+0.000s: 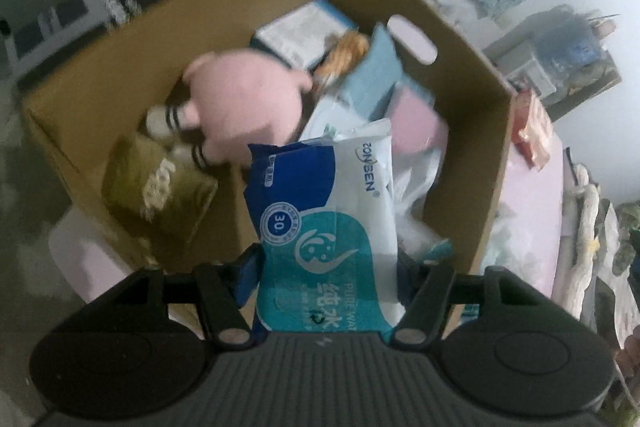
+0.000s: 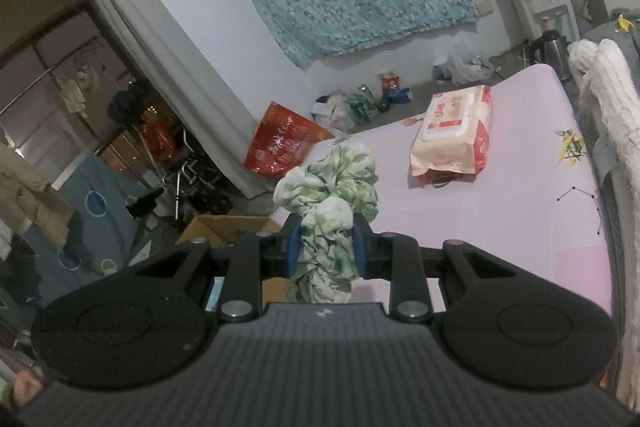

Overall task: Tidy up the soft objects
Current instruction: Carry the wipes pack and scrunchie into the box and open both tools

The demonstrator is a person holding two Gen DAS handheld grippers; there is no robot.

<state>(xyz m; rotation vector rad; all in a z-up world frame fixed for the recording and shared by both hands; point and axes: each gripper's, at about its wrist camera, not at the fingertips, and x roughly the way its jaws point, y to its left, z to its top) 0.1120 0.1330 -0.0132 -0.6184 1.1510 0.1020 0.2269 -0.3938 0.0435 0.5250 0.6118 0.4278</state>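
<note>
While the left gripper (image 1: 326,263) hangs tilted down over the open box (image 1: 472,131), its jaws hold a wipes pack (image 1: 324,211) by its near end, about half spread to fit the pack's width. The pack's long axis runs straight out from the jaws, and its far end points into the box, just above the things already lying there: a pink plush (image 1: 244,103), an olive cushion (image 1: 160,187), a light-blue cloth (image 1: 372,75) and a few pale packets, blurred. So the drop lies dead ahead and below; as I judge it, a small further lowering and a release would land the pack among the rest.

On the right, the right gripper (image 2: 325,247) has its jaws narrow, pinched on a bunched green-and-white cloth (image 2: 332,183) that spills above and below the blue pads. It looks lifted off the pink bed (image 2: 520,211). From this hand the box (image 2: 224,231) shows only as a corner, low and to the left of the jaws, beside the bed's edge, so that swing would have to go leftward and down. The left hand is plainly the nearer to the box.

A peach wipes pack (image 2: 456,135) lies flat on the bed, well apart from the cloth, not yet gathered.

As for writing, the held pack reads "ZONSEN", "PURE WAT…", a "30" in a round badge, and Chinese characters for pure water. The peach pack's print is too small to read. An orange bag (image 2: 280,143) on the floor bears white characters I can't make out.
</note>
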